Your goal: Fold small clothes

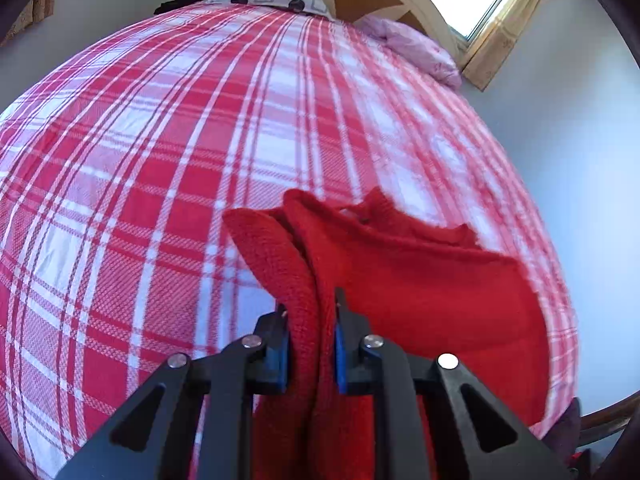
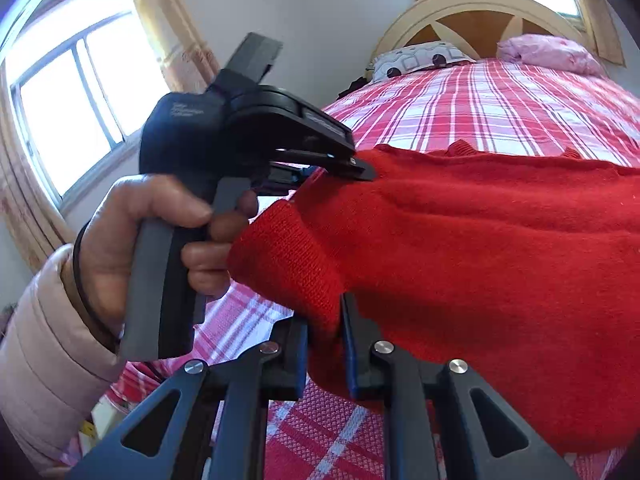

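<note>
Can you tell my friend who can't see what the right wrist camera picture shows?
The right hand-held gripper is shut on a red knitted garment above a red-and-white checked bed. On the left, a hand holds the left hand-held gripper, which also clamps it.

A: Any writing to read in either wrist view?

B: Only one spot. On the black camera housing point(image 2: 188, 120) atop the handheld device, up and left of the red knitted sweater point(image 2: 480, 240), there are two or three short lines of pale print.

A: Can you make out the words?

B: No, too small and blurred to tell.

A: And on the sweater itself, or the plaid bedspread point(image 1: 160, 160)?

B: No label, brand or number can be read there; the patterned pillow point(image 2: 420, 58) above the sweater shows shapes only, no letters.
</note>
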The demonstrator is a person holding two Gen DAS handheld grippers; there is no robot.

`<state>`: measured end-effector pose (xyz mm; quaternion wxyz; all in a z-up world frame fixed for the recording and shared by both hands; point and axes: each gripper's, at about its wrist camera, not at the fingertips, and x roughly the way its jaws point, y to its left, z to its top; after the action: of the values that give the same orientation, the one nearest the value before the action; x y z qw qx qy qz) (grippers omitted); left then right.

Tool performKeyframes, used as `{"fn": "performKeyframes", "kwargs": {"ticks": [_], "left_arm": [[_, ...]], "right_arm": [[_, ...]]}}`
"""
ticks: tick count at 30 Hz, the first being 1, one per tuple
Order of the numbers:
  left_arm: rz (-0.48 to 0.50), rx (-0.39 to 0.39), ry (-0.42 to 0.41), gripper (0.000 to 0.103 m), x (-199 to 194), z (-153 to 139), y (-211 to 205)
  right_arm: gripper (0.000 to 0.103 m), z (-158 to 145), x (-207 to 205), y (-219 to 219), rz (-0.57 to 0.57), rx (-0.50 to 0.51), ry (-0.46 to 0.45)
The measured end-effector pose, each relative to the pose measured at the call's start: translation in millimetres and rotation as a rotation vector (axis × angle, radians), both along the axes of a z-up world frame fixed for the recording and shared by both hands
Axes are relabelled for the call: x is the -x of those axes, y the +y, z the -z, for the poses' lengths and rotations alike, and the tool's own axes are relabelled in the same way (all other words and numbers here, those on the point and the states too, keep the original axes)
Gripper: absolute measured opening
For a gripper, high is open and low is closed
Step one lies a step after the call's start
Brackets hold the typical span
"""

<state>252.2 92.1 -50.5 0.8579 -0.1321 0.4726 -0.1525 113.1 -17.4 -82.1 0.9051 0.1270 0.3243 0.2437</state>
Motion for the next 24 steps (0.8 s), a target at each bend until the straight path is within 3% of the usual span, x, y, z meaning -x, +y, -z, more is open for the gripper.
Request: {"fn": "performKeyframes", "kwargs": {"ticks": [4, 10, 19, 24], "left_arm": [[0.051, -0.005, -0.048, 0.017, 1, -28, -23], [0.173, -0.044, -0.101, 0.017, 11, -58, -89], [0.355, -0.102, -0.098, 0.016, 25, -56, -205], [0.387, -0.163, -0.075, 0.016, 34, -43, -256]], "right_arm": [[0.012, -13, 10, -22, 0.039, -0.052, -0.026], [0.010, -26, 33, -74, 0.131, -0.143, -0.060], [0.008, -22, 75, -157, 0.330, -0.200, -0.079], [0.008, -4, 89, -196, 0.429, -0.252, -0.043]]}}
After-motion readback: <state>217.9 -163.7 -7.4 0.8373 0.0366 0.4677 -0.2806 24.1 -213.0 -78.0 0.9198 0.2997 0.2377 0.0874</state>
